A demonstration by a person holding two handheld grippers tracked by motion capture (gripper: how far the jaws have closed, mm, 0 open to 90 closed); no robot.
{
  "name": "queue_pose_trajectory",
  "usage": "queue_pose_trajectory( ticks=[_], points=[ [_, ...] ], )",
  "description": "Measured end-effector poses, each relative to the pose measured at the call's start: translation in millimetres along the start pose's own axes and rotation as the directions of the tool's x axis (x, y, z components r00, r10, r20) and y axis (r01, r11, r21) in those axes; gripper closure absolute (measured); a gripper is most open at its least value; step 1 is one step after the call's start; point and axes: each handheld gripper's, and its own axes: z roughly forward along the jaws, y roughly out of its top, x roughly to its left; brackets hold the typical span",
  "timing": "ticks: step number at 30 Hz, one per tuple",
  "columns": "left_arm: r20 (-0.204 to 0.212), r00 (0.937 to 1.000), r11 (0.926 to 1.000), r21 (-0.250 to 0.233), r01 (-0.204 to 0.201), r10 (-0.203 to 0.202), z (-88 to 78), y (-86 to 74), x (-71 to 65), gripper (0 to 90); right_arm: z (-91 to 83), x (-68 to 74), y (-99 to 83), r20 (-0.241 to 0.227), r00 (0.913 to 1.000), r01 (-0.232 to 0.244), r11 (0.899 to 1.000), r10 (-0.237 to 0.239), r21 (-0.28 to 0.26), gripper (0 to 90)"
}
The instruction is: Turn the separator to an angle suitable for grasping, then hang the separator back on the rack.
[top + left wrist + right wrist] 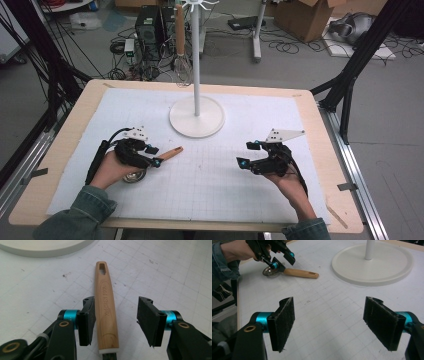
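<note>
Across the desk (pixel 60 165) a white gridded mat (pixel 210 190) is lying, and toward its far side a white stand (pixel 196 116) is rising from a round base, with a whisk (pixel 182 62) hanging from one of its top hooks. Nearer the person, on the left of the mat, a wooden-handled kitchen utensil (pixel 170 153) is lying flat, its handle pointing toward the base and its metal head (pixel 269 271) resting on the mat under the left hand.

The left tool (pixel 116 315) is straddling that handle about halfway open: the handle is sitting between the jaws, just beside one pad (pixel 87 320) and clearly apart from the other, so nothing is gripped. The right tool (pixel 334 325) is hovering over bare mat well to the right, jaws wide apart and empty.

Judging by the whisk, the utensil is probably meant for a hook too. To do the pickup well, the left tool should be centring on the handle so both pads meet it squarely, closing near the head end and leaving the slotted hole (pixel 102 266) at the tip free for the hook. An off-centre squeeze would likely be twisting the handle sideways.
</note>
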Motion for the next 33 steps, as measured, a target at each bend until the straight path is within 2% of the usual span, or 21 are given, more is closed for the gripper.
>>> queue_pose_trajectory(
  ticks=[9,18,21,29,33],
  points=[
    [0.013,0.9999,0.9995,0.028,-0.012,0.012,0.2,-4.0,-1.3,48.8,0.0,-0.3,-1.4,0.003,1.0000,0.000,1.000,0.000,-0.001,24.4],
    [-0.005,0.9999,0.9982,0.058,-0.011,0.012,3.2,-7.5,-0.1,49.1,2.5,0.2,-1.4,0.003,1.0000,0.005,1.000,-0.005,0.006,24.3],
    [-0.003,1.0000,0.9974,0.072,0.000,0.000,5.3,-8.1,0.2,49.7,4.0,1.4,-1.4,0.003,1.0000,0.007,1.000,-0.007,0.012,24.3],
    [-0.026,0.9996,0.9931,0.117,-0.012,0.015,11.7,-9.0,0.3,52.2,7.1,3.6,-1.4,0.000,0.9998,0.018,1.000,-0.018,0.022,24.1],
    [-0.038,0.9990,0.9923,0.122,-0.021,0.026,11.8,-8.8,-0.6,54.1,9.1,6.2,-3.2,-0.005,0.9998,0.020,0.999,-0.020,0.033,24.1]
  ],
)
